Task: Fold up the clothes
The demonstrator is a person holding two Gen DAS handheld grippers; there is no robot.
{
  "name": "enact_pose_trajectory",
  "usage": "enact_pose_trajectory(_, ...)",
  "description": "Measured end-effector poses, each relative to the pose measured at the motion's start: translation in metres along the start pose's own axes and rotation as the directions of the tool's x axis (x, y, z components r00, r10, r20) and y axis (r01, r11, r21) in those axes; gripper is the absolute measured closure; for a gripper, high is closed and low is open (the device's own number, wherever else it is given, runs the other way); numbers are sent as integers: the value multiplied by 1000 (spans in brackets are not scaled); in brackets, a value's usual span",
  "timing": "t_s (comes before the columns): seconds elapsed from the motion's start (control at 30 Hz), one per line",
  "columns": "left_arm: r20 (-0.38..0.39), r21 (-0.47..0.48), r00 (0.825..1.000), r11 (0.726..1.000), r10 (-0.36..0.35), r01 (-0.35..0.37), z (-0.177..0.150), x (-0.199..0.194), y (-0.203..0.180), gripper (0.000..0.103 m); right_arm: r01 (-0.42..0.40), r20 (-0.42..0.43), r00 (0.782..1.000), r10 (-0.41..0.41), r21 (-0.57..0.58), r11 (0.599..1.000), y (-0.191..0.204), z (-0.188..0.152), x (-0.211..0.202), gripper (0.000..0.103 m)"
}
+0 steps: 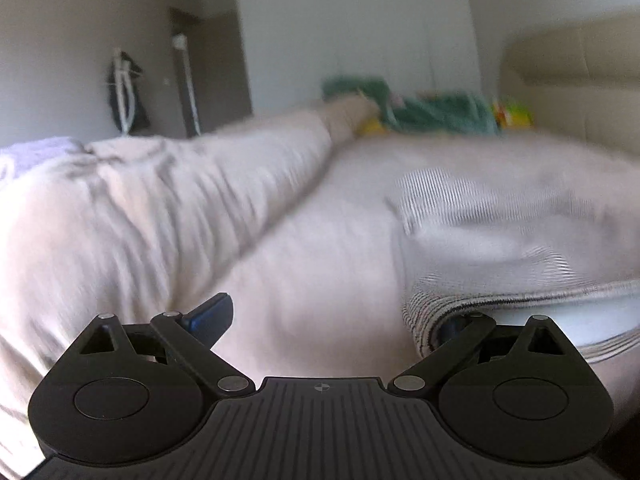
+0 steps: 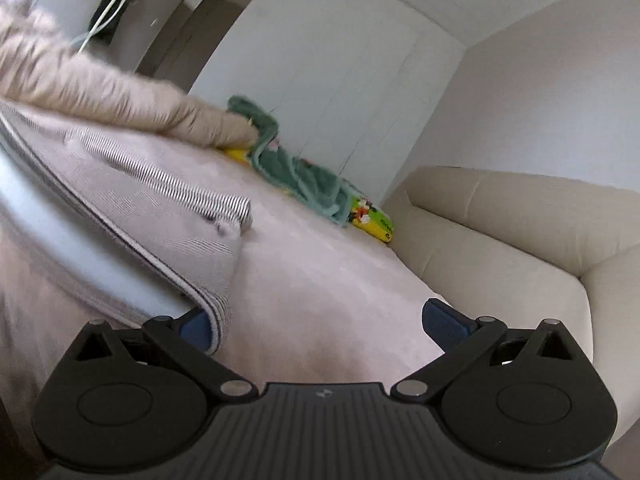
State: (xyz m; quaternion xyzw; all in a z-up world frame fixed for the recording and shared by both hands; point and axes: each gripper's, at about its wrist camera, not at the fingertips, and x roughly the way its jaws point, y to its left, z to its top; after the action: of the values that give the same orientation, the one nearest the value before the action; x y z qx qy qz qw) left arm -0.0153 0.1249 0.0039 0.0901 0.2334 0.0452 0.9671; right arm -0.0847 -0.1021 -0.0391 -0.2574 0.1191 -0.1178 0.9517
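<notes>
Both tongs are released. The striped shirt (image 1: pixel 460 216) lies on the pink bed (image 1: pixel 320 280), its hem draped over the left gripper's (image 1: pixel 328 320) finger at 3 o'clock, and over the right gripper's (image 2: pixel 320 320) finger at 9 o'clock.

Both wrist cameras sit low and close over the bed (image 1: pixel 320 280), looking out past their spread fingers toward the white wardrobe (image 2: pixel 328 72). Both views share the green cloth (image 1: pixel 440 114) ahead and striped garment (image 2: pixel 160 184).

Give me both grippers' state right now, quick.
Left gripper: open, jaws wide, striped garment draped over one finger.
Right gripper: open, jaws wide, the striped garment's edge lying over one finger.
</notes>
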Motion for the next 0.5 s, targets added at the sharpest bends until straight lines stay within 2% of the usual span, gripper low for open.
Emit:
enact_pose_trajectory(0.07, -16, -3, 1000, 1000, -6, 6, -5, -1, 3, 3, 3, 0, 1000, -3, -38, 999, 2, -6, -2, 0)
enact_pose_trajectory(0.2, -33, -6, 999, 1000, -25, 25, -6, -7, 11, 3, -4, 28, 1000, 4, -15, 1000, -5, 4, -7, 0)
enact_pose_trajectory(0.27, -90, 21, 993, 997, -70, 73, -7, -4, 11, 4, -73, -27, 997, 72, -29, 997, -5, 4, -3, 0)
enact_pose_trajectory(0.3, -136, 31, 983, 991, -126, 131, -9, -3, 9, 4, -165, -79, 983, 163, -16, 986, -5, 4, 0, 0)
enact_pose_trajectory(0.33, -177, 31, 963, 977, -203, 212, -12, -5, 7, 4, -274, -116, 954, 275, 27, 961, -9, 2, 1, 0)
enact_pose_trajectory(0.4, -210, -12, 890, 911, -405, 412, -12, -14, 6, 4, -453, -119, 874, 471, 146, 879, -22, -1, -8, 0)
enact_pose_trajectory(0.43, -201, -42, 846, 867, -494, 497, -10, -21, 5, 4, -497, -102, 849, 519, 181, 849, -28, 2, -11, 0)
enact_pose_trajectory(0.47, -176, -60, 820, 838, -544, 543, -2, -24, 3, 4, -533, -82, 825, 559, 212, 819, -34, 6, -14, 0)
enact_pose_trajectory(0.5, -146, -71, 803, 816, -578, 574, 8, -26, 0, 4, -549, -55, 817, 574, 232, 803, -39, 12, -13, 0)
